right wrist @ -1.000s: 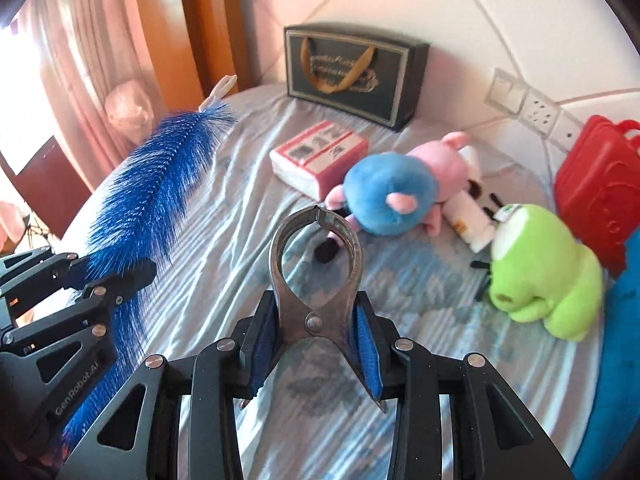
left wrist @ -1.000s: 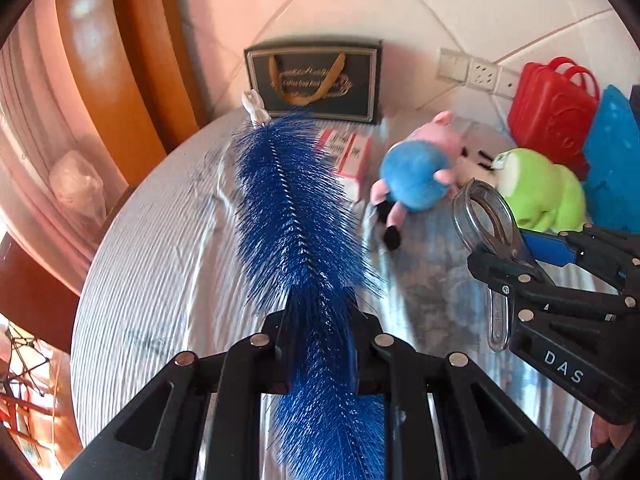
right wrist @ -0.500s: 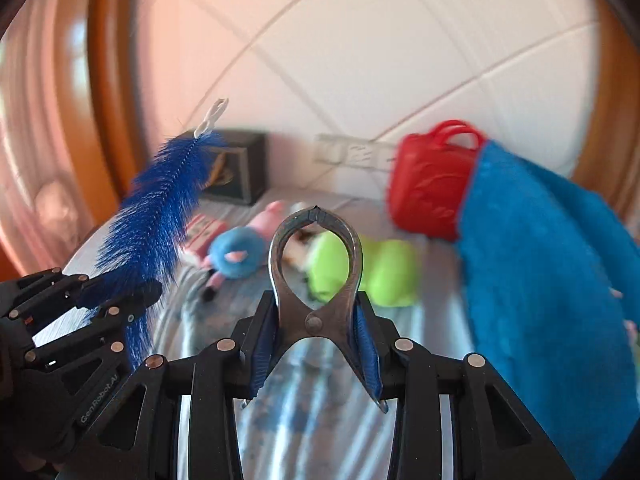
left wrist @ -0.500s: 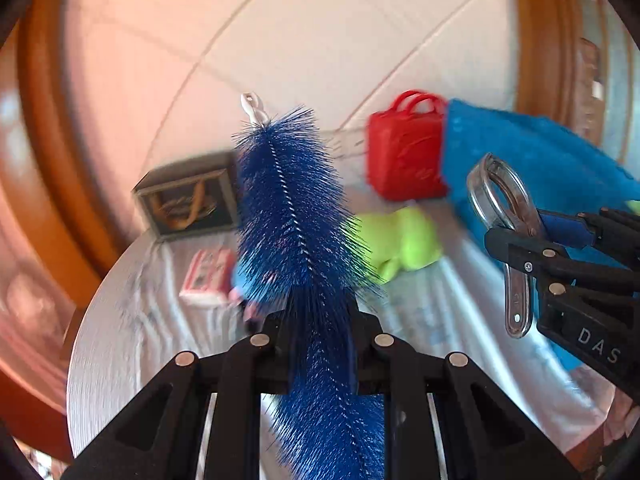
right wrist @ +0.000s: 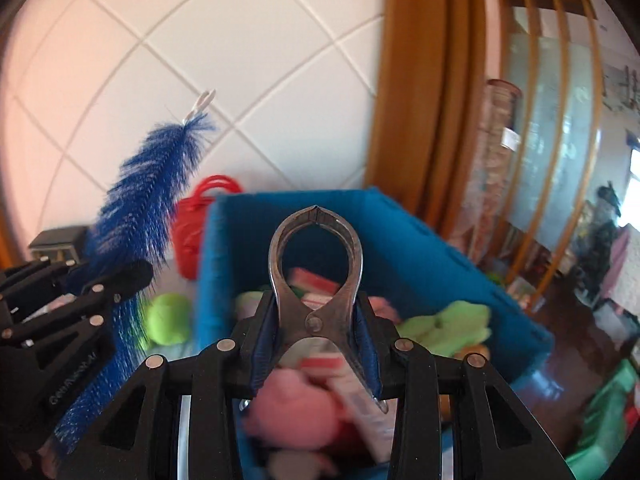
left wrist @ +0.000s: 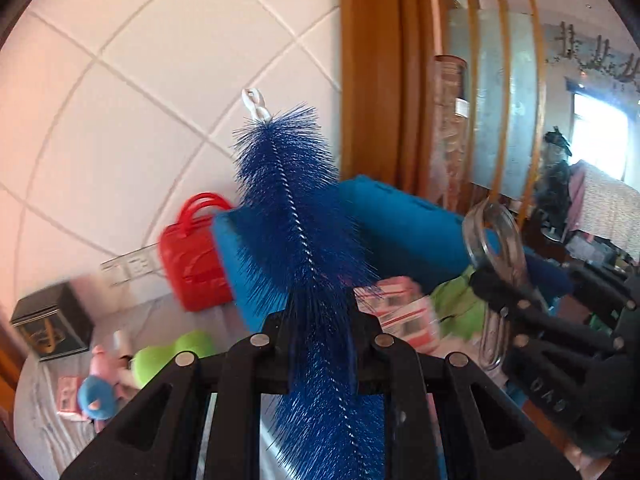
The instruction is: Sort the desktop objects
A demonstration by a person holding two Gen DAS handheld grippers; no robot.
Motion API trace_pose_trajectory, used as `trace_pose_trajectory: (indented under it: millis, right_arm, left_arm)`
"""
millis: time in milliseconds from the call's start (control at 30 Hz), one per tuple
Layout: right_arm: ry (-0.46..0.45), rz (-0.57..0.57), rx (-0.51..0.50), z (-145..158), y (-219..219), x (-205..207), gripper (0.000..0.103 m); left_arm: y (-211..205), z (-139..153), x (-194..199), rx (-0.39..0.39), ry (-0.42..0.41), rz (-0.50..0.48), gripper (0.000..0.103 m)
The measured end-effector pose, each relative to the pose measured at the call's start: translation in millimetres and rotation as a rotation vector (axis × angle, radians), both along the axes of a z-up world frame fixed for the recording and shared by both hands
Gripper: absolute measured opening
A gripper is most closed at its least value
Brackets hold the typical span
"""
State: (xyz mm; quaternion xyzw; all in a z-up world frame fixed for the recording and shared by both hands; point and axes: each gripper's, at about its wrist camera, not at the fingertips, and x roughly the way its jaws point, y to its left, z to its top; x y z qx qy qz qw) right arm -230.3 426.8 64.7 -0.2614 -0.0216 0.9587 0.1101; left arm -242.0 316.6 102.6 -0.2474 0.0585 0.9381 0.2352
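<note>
White wall tiles with pale diagonal grout lines fill the background, bordered on the right by an orange-brown wooden door frame and a frosted glass screen with wooden slats. A table draped in pale striped cloth shows at lower left in the left wrist view, carrying a dark gift box with a gold handle print, a red plastic handbag-shaped case, a green plush toy and a blue and pink plush toy. A large blue felt storage bin stands open beside the red case, blurred, holding green and pink soft toys and pink packets. The left gripper is pressed together on a long blue bristle bottle brush with a white loop at its tip, standing upright in front of the bin. The right gripper pinches a steel nutcracker-like tong by its handles, its closed loop raised over the bin's open top.
</note>
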Motion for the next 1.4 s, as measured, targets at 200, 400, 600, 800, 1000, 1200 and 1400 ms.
trace_pose_trajectory:
  millis: [200, 400, 600, 800, 1000, 1200, 1400]
  right_arm:
    - [-0.041, -0.086, 0.002, -15, 62, -13, 0.037]
    - [-0.076, -0.108, 0.023, -33, 83, -13, 0.037]
    - [-0.104, -0.109, 0.050, -54, 93, -24, 0.037]
    - [-0.133, -0.118, 0.044, -68, 104, -31, 0.069]
    - [-0.115, -0.149, 0.049, -66, 96, -16, 0.098]
    - [-0.090, -0.157, 0.020, -59, 72, 21, 0.103]
    - [-0.061, -0.119, -0.008, -57, 17, 75, 0.103]
  left_arm:
    - [85, -3, -8, -0.042, -0.046, -0.049, 0.018]
    - [116, -20, -19, -0.097, -0.085, -0.050, 0.018]
    - [108, -28, -22, -0.118, -0.103, -0.032, 0.018]
    - [94, -36, -19, -0.125, -0.107, -0.018, 0.065]
    - [62, -36, 1, -0.111, -0.075, 0.043, 0.083]
    - [10, -32, 38, -0.081, -0.032, 0.088, 0.097]
    - [-61, -36, 91, -0.077, -0.002, 0.166, 0.101]
